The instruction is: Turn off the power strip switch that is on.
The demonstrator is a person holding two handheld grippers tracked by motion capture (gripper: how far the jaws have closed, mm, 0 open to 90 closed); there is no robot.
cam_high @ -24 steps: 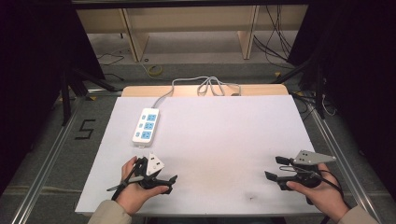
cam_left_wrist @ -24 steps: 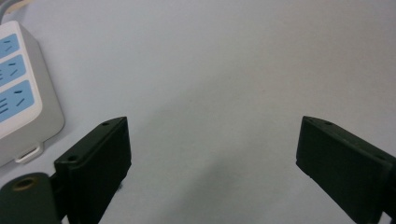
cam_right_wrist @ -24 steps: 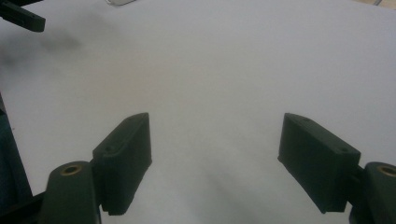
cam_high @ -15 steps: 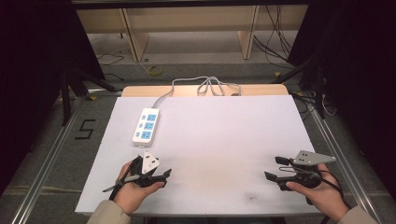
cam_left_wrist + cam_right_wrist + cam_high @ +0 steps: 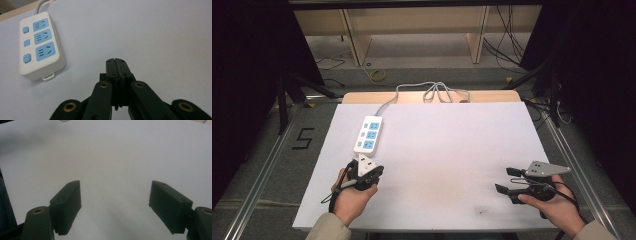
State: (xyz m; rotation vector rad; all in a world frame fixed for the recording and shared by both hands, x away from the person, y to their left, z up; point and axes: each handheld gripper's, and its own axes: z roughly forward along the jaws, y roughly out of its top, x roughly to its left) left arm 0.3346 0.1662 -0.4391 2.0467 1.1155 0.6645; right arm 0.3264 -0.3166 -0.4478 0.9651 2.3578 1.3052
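A white power strip [image 5: 368, 133] with blue sockets lies on the left part of the white table top [image 5: 447, 145], its grey cable running off the far edge. My left gripper [image 5: 368, 169] hovers just in front of the strip's near end, jaws pressed together with nothing between them. In the left gripper view the shut gripper [image 5: 116, 62] points past the power strip [image 5: 39, 46], which lies to its upper left. My right gripper [image 5: 507, 180] rests near the front right of the table, jaws wide apart; in the right gripper view the gripper [image 5: 115, 202] holds nothing.
The strip's grey cable [image 5: 432, 91] loops over the wooden far edge [image 5: 422, 97]. Wooden shelf legs [image 5: 477, 40] and loose wires stand on the floor beyond. Metal rails [image 5: 267, 165] flank the table. A "5" mark [image 5: 303, 138] is on the floor at left.
My left hand has shifted slightly forward toward the power strip and turned a little. The right hand has stayed put.
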